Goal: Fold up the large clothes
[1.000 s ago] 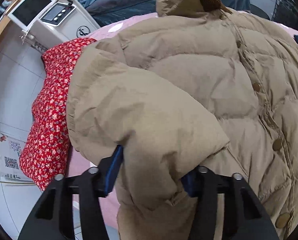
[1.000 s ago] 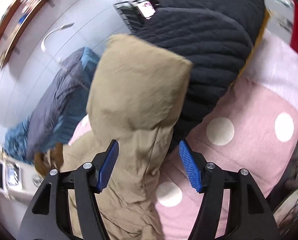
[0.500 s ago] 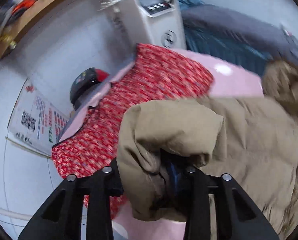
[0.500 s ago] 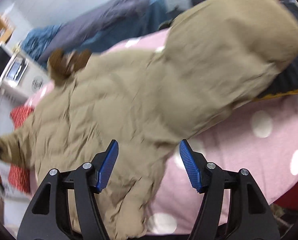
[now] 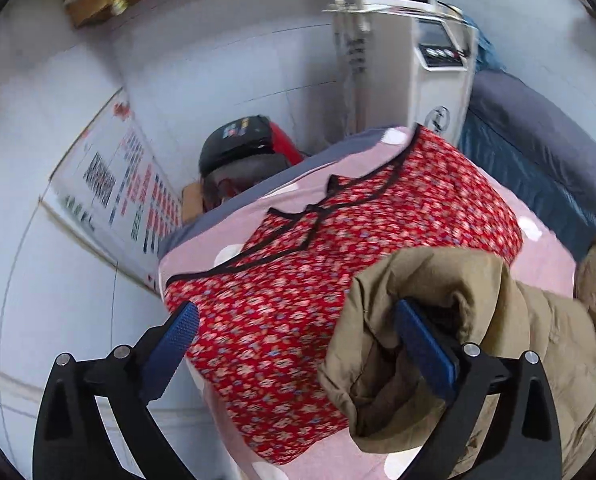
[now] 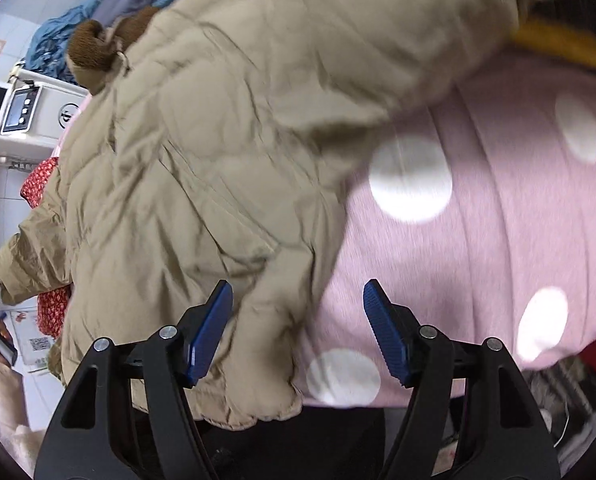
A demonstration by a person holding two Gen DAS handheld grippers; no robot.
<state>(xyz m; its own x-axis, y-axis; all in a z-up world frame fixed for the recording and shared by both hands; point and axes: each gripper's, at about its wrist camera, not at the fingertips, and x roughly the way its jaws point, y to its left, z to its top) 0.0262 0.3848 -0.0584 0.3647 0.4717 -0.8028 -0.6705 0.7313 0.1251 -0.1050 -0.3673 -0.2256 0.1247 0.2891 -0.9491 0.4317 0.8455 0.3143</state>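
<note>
A tan puffer jacket [image 6: 217, 152] with a brown fleece collar [image 6: 97, 46] lies spread on a pink sheet with white dots [image 6: 478, 208]. In the left wrist view its sleeve cuff [image 5: 426, 320] drapes around the right finger of my left gripper [image 5: 298, 340], whose jaws stand wide open. The cuff lies over a red floral dress [image 5: 338, 248]. My right gripper [image 6: 298, 320] is open just above the jacket's lower hem [image 6: 257, 392] at the bed's near edge, holding nothing.
A white machine with a control panel [image 5: 434, 68] stands against the tiled wall beyond the bed. A black and red object [image 5: 241, 148] sits on the floor by a wall poster [image 5: 113, 184]. Dark blue bedding [image 5: 538, 152] lies behind. A black and yellow garment [image 6: 558, 44] lies at the far right.
My left gripper was shut on the sleeve cuff half a second ago and has opened over the red dress. My right gripper swung off the other sleeve down to the hem.
</note>
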